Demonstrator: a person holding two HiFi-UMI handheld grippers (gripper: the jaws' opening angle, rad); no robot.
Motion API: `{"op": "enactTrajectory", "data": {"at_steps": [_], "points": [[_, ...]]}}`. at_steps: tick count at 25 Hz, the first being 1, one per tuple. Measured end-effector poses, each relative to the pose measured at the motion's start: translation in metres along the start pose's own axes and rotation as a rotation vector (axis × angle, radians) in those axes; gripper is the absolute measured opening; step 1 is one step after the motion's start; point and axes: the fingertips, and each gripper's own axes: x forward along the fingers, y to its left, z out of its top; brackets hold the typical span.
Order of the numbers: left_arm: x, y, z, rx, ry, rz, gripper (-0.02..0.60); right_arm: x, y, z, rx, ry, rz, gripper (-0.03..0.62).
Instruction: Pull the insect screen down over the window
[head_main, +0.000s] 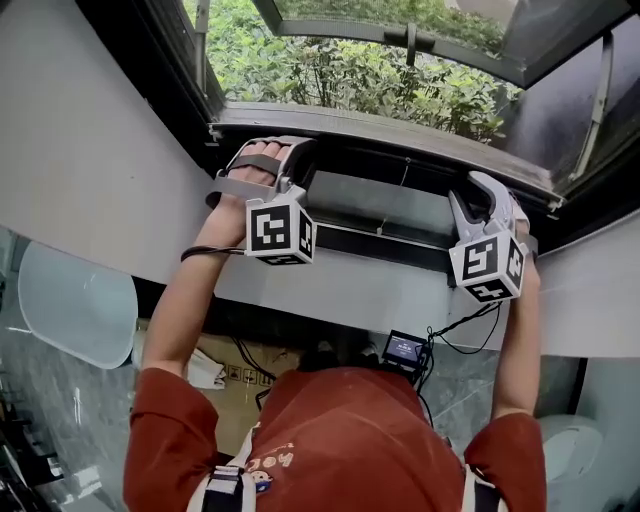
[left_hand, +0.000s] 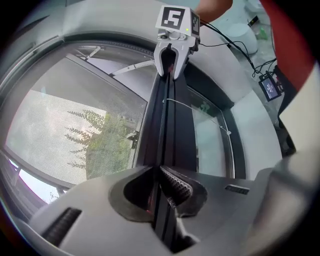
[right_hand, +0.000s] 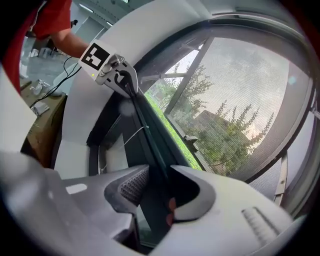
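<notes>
The left gripper (left_hand: 159, 172) is pinching the insect screen's bar (left_hand: 166, 125) while the right gripper (right_hand: 157, 176) is gaping loosely around it, probably letting go next.

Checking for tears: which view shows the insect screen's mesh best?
Right gripper view: the mesh fills its right half, weave visible. Left gripper view shows a smaller patch; in the head view the weave cannot be made out.

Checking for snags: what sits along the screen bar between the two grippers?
Only a thin white cord coming off the bar, seen in the head view.
</notes>
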Motion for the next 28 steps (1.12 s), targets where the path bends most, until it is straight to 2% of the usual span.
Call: {"op": "enactTrajectory", "data": {"at_steps": [5, 9, 12, 14, 20, 23, 28], "points": [[-0.002, 0.005, 0.001, -0.026, -0.004, 0.027, 0.066, -0.002, -0.001, 0.001, 0.01, -0.009, -0.017, 0.138], [-0.002, 0.005, 0.001, -0.051, -0.008, 0.05, 0.069, -0.005, -0.002, 0.0, 0.038, -0.029, -0.028, 0.138], [-0.004, 0.003, 0.002, -0.076, -0.018, 0.029, 0.077, -0.007, -0.003, 0.0, 0.047, -0.034, -0.035, 0.138], [-0.007, -0.001, 0.003, -0.093, -0.02, 0.002, 0.123, -0.007, -0.003, 0.001, 0.049, -0.037, -0.035, 0.138], [-0.013, -0.011, -0.003, -0.131, -0.011, -0.006, 0.123, -0.011, -0.003, 0.006, 0.079, -0.065, -0.037, 0.138], [-0.02, -0.013, -0.002, -0.195, -0.024, 0.003, 0.123, -0.015, 0.001, 0.007, 0.106, -0.077, -0.036, 0.138], [-0.034, -0.016, 0.006, -0.358, -0.072, 0.032, 0.123, -0.024, 0.012, 0.007, 0.164, -0.103, -0.036, 0.138]]}}
